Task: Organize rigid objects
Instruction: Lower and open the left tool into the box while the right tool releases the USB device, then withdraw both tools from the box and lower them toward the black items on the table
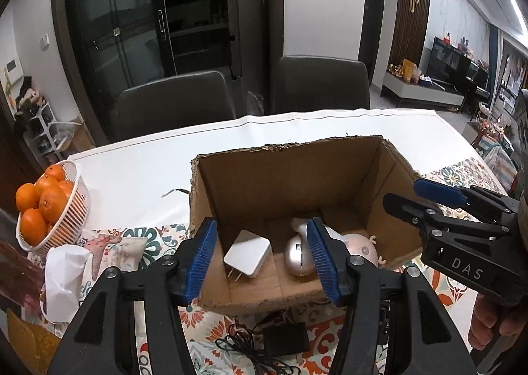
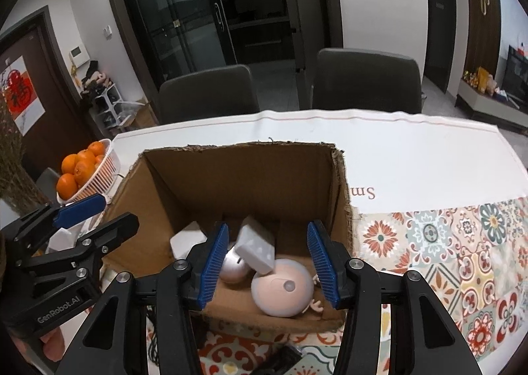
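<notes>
Both grippers (image 1: 262, 257) (image 2: 269, 262) open, empty, above cardboard box (image 1: 297, 177) near rim.

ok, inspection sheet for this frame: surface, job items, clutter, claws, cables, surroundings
Surface: table under white sheet, patterned cloth nearer.
Job's things: cardboard box open, holding white plug adapter, silver oval gadget, pink round gadget, white block.
Clutter: basket of oranges; crumpled tissue.
Claws: left claw open, empty; right claw open, empty, both above the box.
Cables: black adapter with tangled cord before the box.
Surroundings: two dark chairs, glass doors.
</notes>
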